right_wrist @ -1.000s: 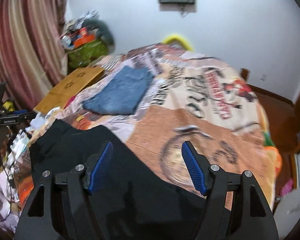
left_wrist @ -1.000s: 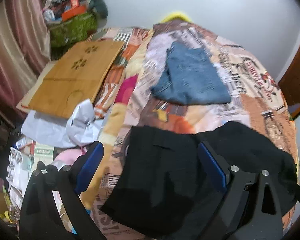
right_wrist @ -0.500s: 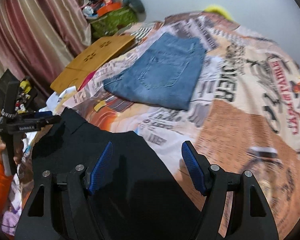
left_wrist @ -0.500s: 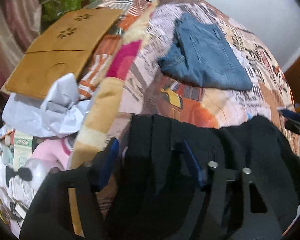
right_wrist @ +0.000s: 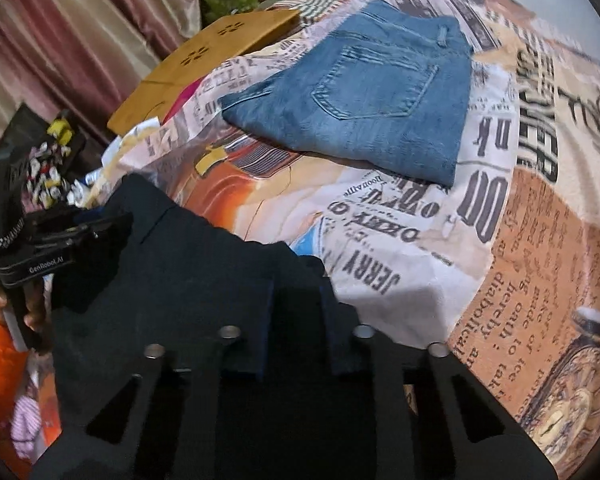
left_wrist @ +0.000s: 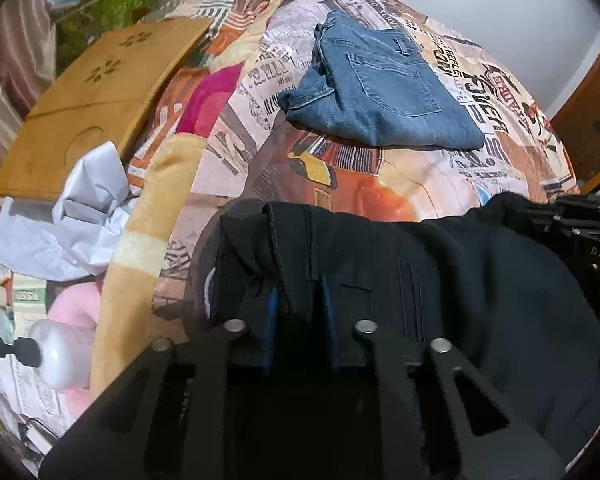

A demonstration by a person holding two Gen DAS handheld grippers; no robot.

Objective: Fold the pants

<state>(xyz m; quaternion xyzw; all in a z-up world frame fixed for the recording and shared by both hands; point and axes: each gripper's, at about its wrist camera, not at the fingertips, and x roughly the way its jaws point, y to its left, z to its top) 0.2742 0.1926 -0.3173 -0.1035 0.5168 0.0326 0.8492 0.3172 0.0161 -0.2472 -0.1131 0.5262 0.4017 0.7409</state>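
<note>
Black pants [left_wrist: 440, 280] lie along the bed's [left_wrist: 380, 188] near edge, long axis running between my left gripper [left_wrist: 298, 320] and right gripper [right_wrist: 296, 320], each pinching one end, fold direction ahead toward the jeans [left_wrist: 380, 88].
</note>
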